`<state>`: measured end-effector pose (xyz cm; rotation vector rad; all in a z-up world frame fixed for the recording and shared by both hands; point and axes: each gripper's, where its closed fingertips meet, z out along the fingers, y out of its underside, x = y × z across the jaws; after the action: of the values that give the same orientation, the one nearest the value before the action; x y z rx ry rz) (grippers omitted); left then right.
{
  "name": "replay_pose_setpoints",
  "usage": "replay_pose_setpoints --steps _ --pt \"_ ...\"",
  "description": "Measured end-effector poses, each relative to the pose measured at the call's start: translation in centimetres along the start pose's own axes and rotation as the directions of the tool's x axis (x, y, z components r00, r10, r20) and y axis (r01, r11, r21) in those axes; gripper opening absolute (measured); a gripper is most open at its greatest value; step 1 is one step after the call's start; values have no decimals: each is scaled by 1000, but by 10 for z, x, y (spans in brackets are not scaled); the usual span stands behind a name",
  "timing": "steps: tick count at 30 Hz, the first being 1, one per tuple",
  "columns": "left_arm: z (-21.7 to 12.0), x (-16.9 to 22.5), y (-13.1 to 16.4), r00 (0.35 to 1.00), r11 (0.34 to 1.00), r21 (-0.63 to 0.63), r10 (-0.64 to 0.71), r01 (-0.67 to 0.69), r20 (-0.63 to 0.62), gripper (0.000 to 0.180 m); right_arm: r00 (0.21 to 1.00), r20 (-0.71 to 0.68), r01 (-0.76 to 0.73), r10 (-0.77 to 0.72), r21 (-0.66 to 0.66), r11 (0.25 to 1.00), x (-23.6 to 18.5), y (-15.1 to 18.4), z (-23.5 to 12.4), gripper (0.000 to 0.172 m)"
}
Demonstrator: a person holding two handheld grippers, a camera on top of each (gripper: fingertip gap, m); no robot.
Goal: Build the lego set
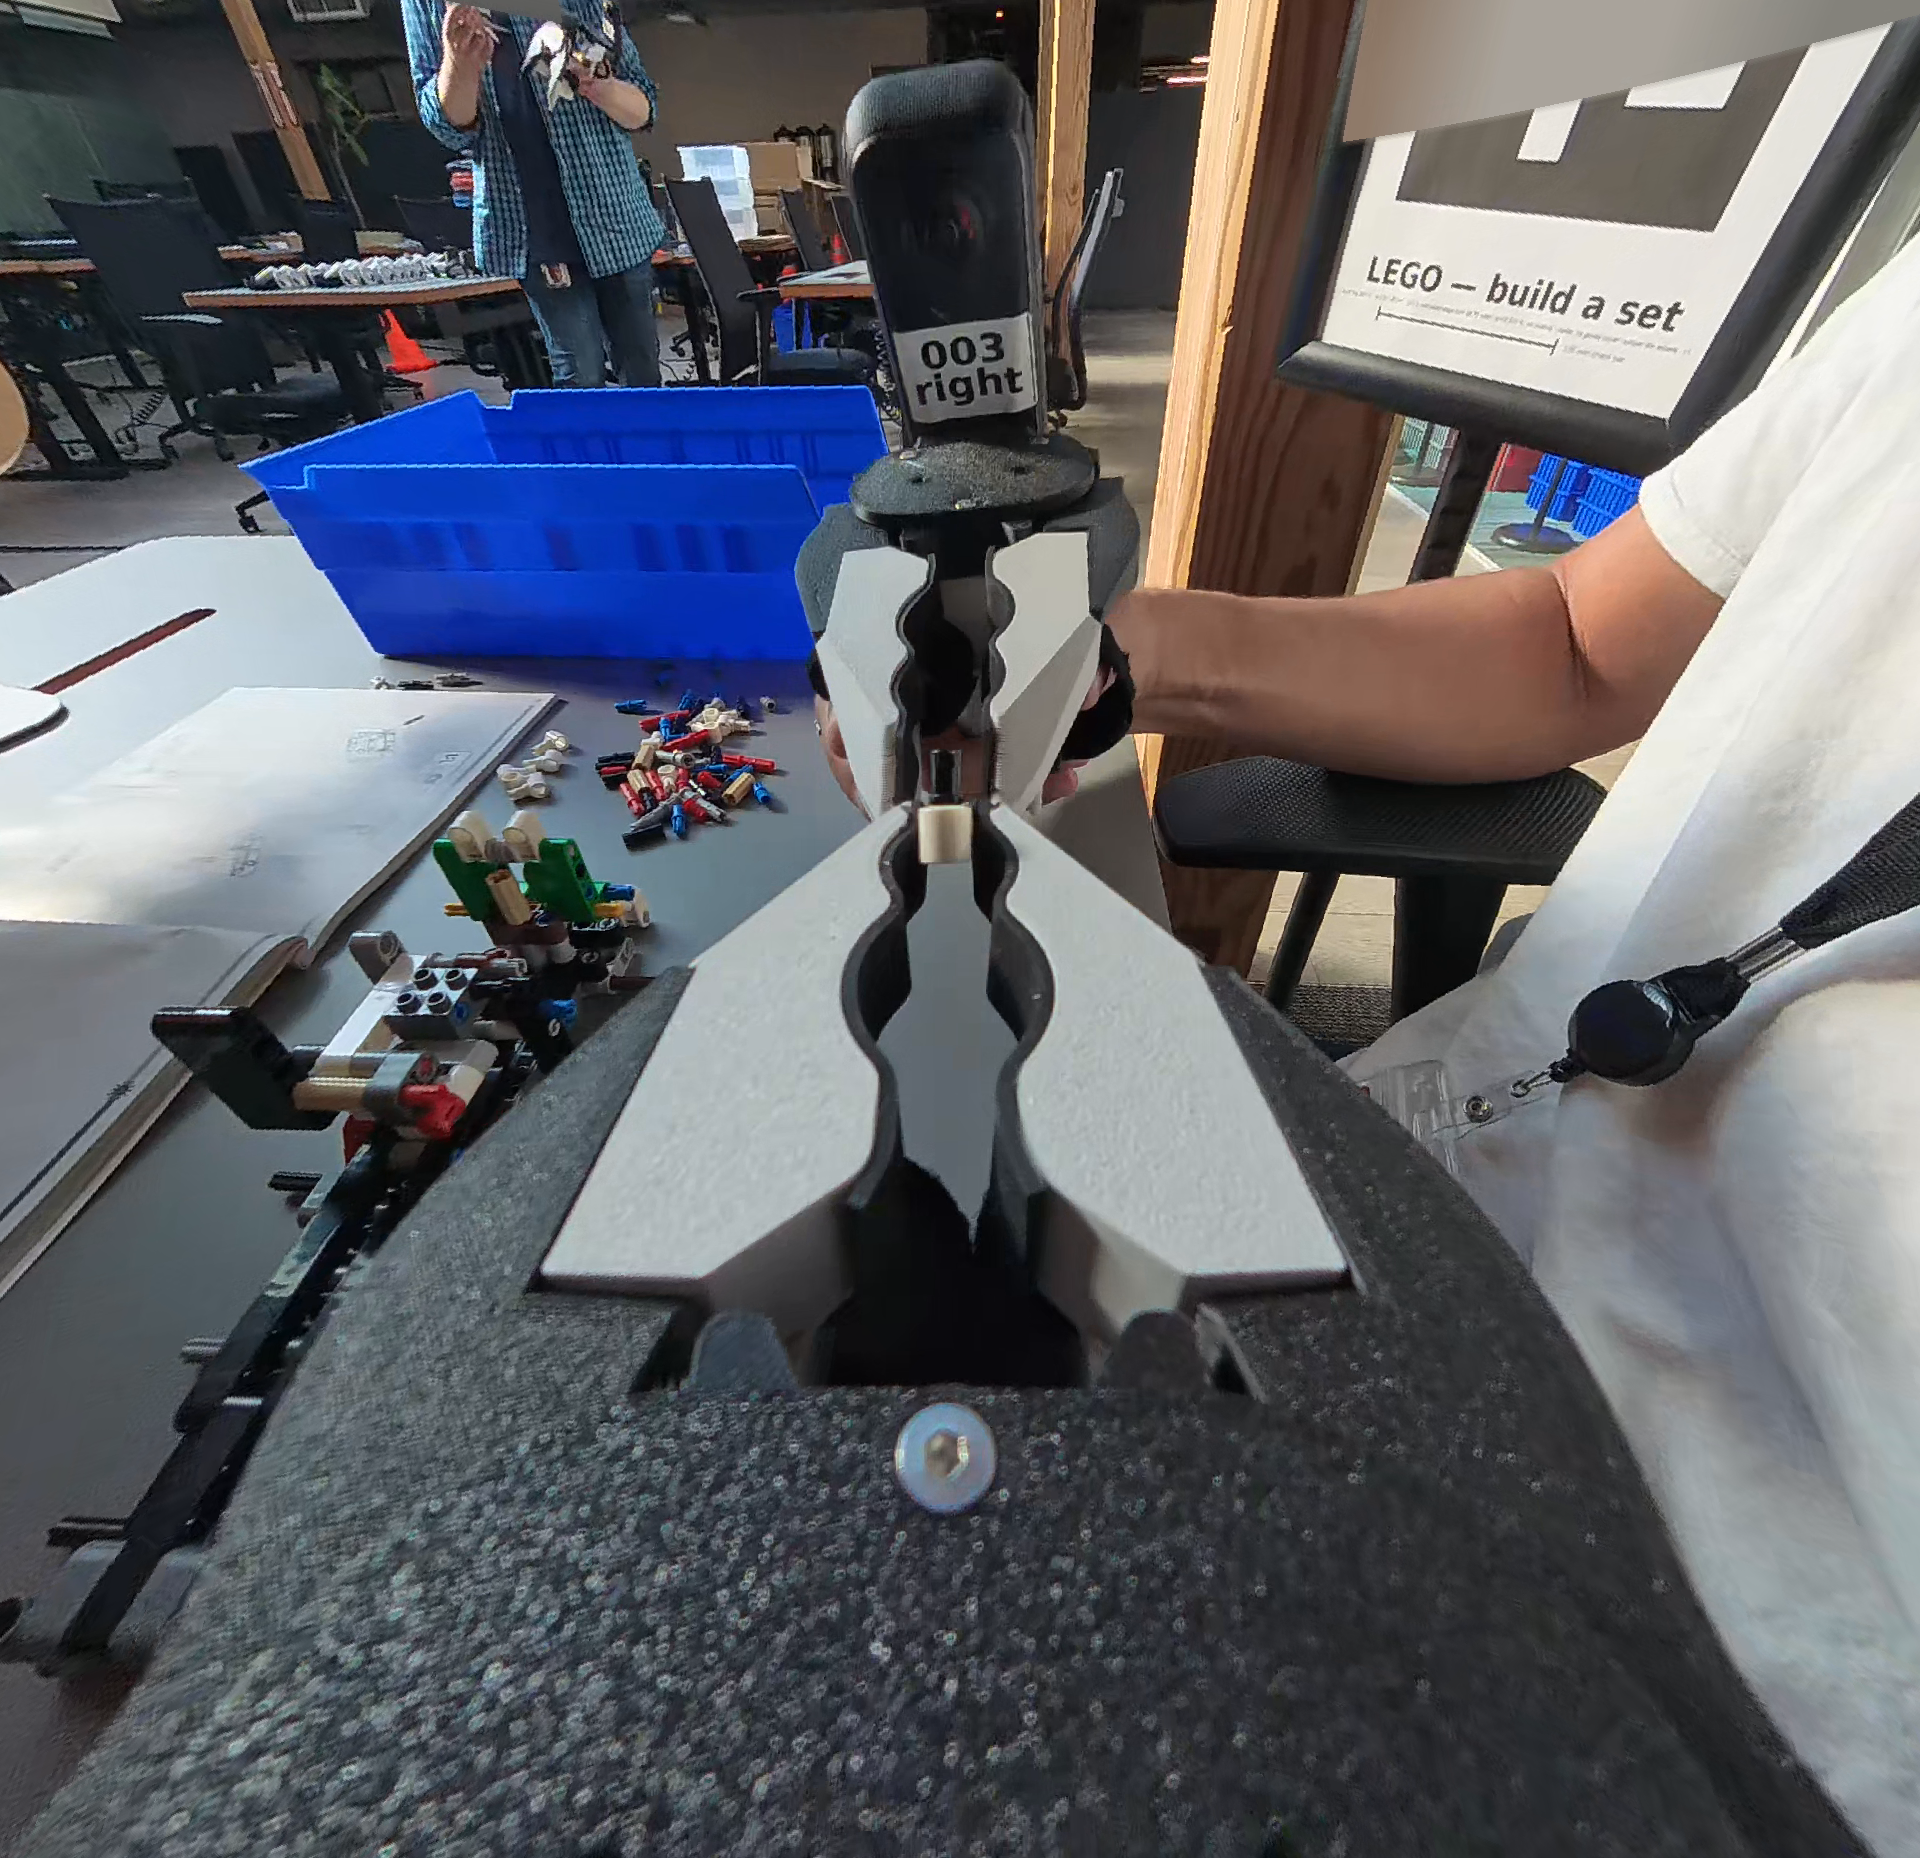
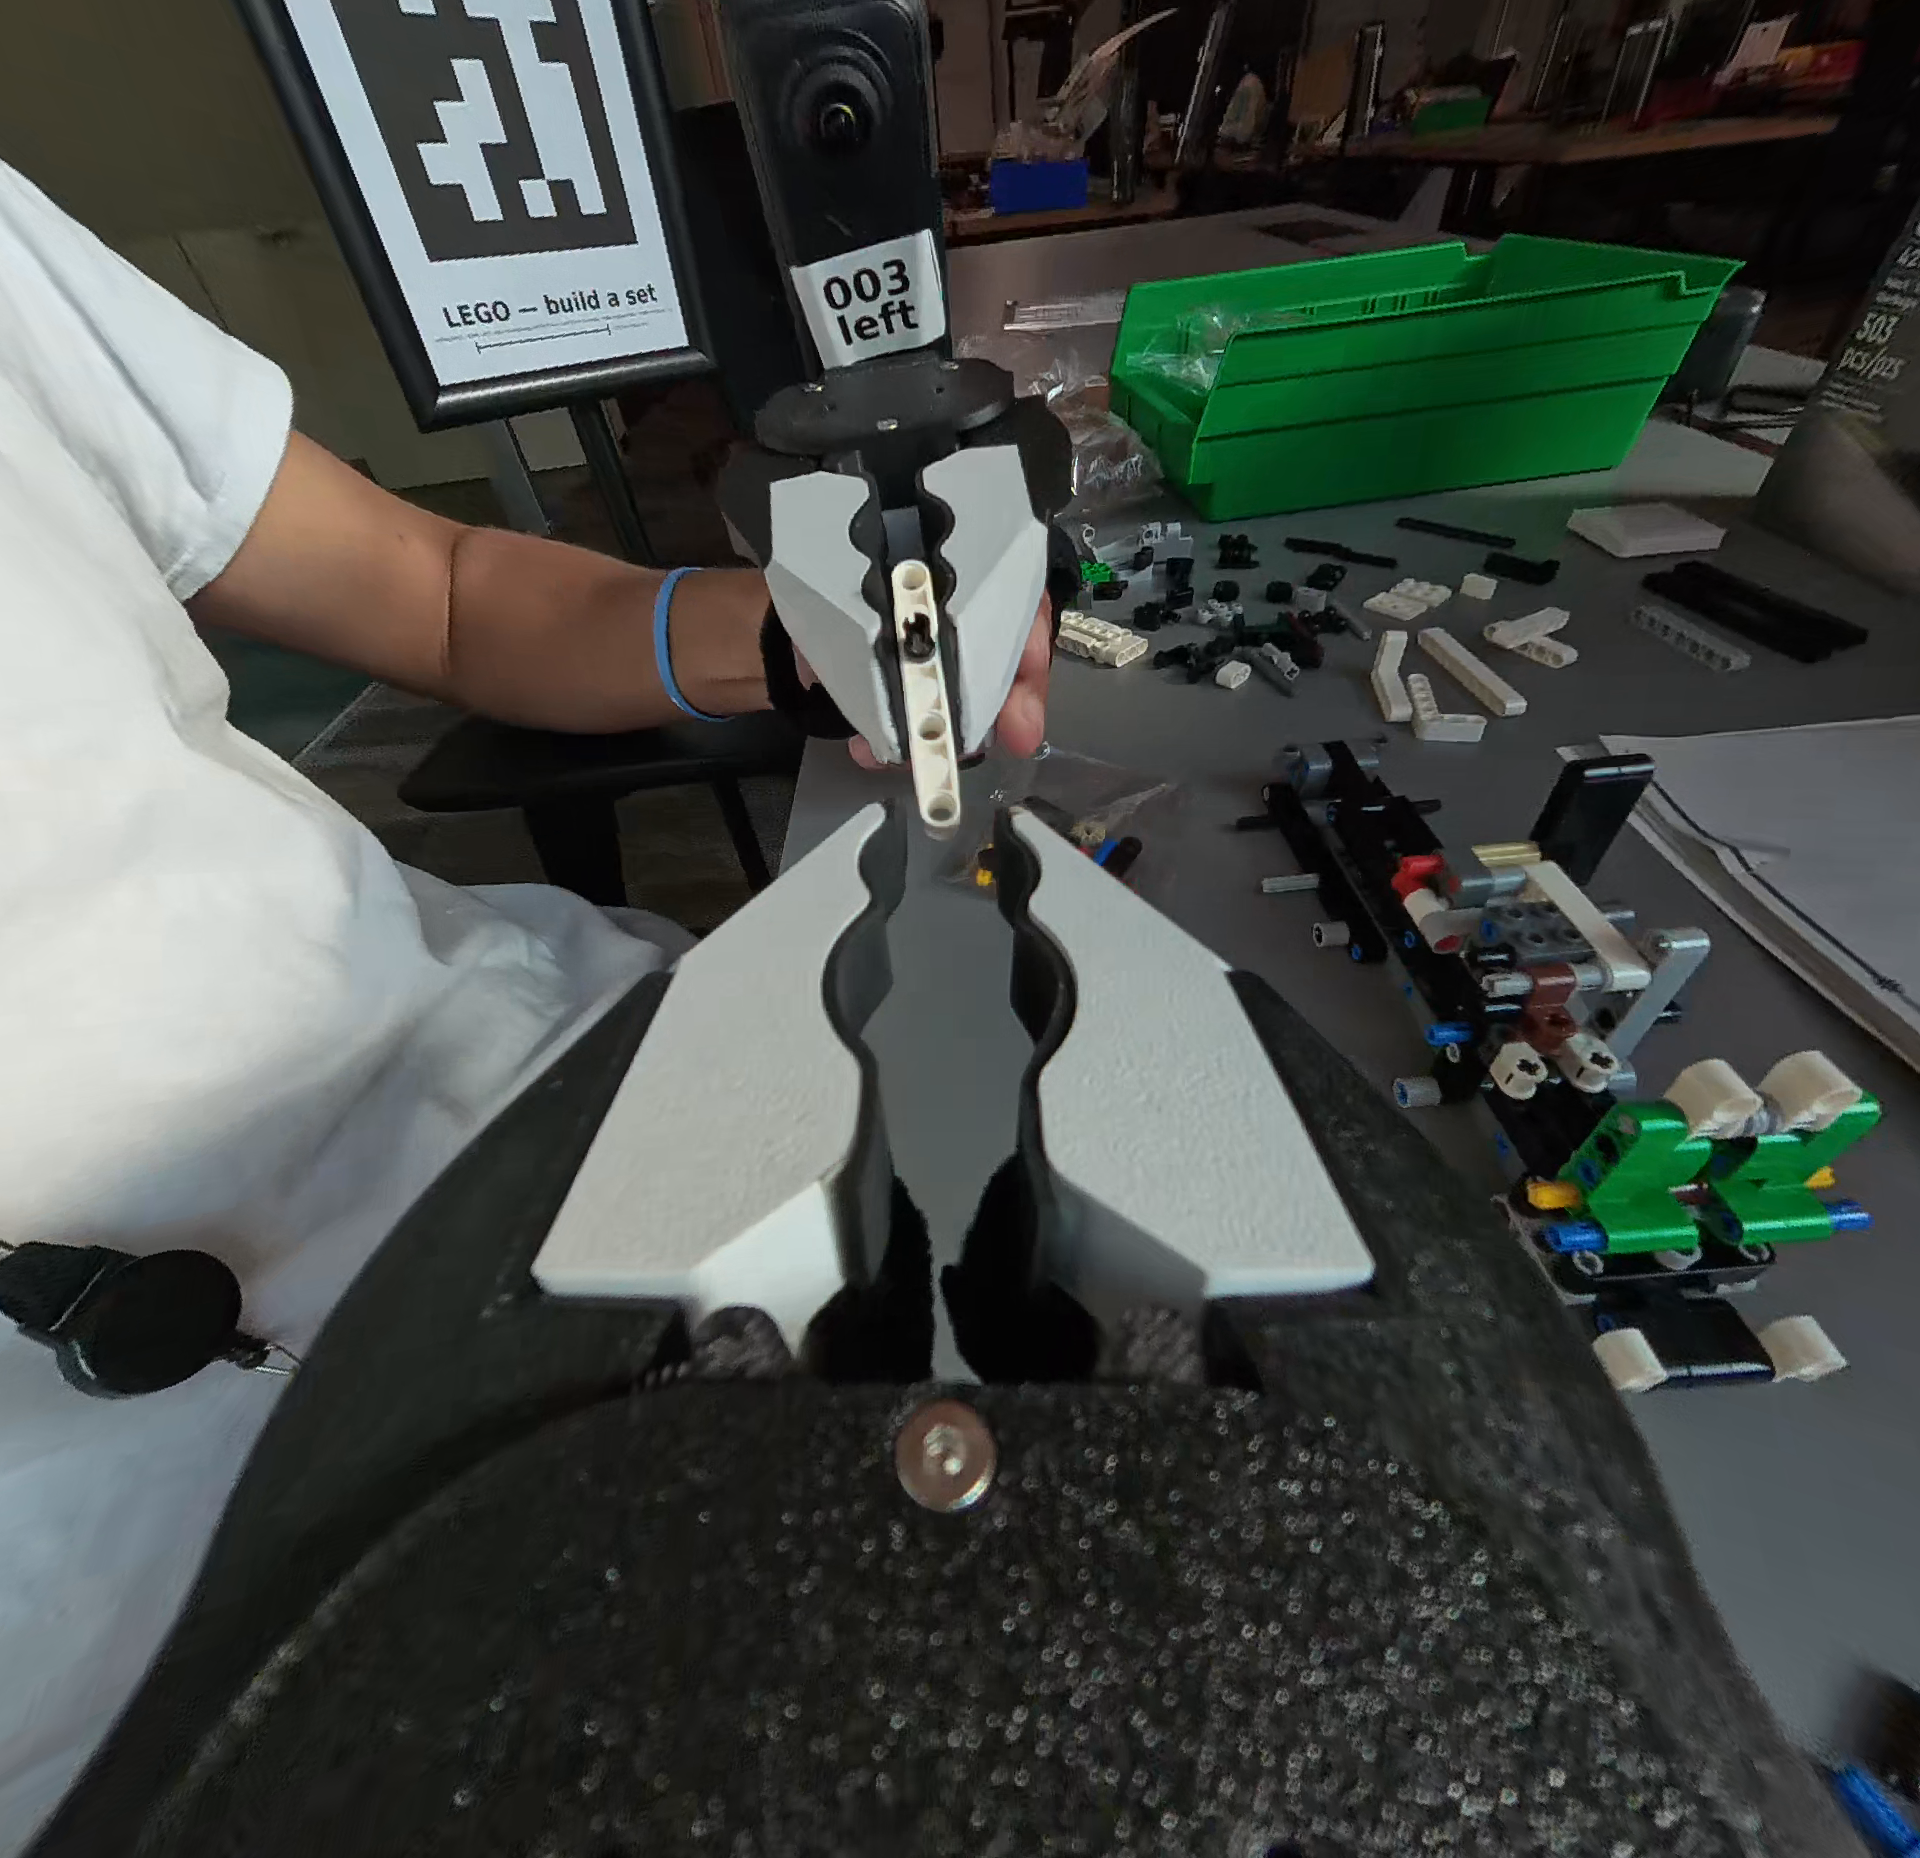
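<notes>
— What have your left jaws got?

— My left gripper is clamped on a white beam with holes, both pads pressed on its narrow sides. In the left wrist view I see only its end, as a small cream block at my tips.

— Which way does it run?

— Its long axis lies along my left fingers, the free end sticking out past the tips toward my right gripper. A black pin sits in one hole, near the far end.

— And the right?

— Its jaws stand apart, gripping nothing; the beam's free end hangs just between the tips, above the grey tabletop. The half-built model lies off to my right.
</notes>
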<state>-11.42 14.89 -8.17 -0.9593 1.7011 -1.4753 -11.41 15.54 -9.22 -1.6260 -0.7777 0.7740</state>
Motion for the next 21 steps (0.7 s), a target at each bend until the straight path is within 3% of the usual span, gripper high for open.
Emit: replay_pose_setpoints --steps 5,9,13,18,21 --pt "4 4 6 1000 999 -39 -5 4 -17 6 997 -2 82 -83 -47 995 -5 2 1 6" --pt "8 10 31 998 975 -219 12 -24 -55 7 977 -25 205 -211 -159 966 -9 9 5 6" --pt "12 7 40 993 950 -292 113 -116 -26 2 974 -30 213 -224 -210 954 -8 12 6 7" --pt "12 6 29 995 970 -218 104 -102 -5 13 983 -14 177 -182 -159 971 -7 11 1 6" --pt "11 9 24 998 982 -178 56 -61 -30 9 982 -14 183 -189 -174 968 -6 15 0 6"
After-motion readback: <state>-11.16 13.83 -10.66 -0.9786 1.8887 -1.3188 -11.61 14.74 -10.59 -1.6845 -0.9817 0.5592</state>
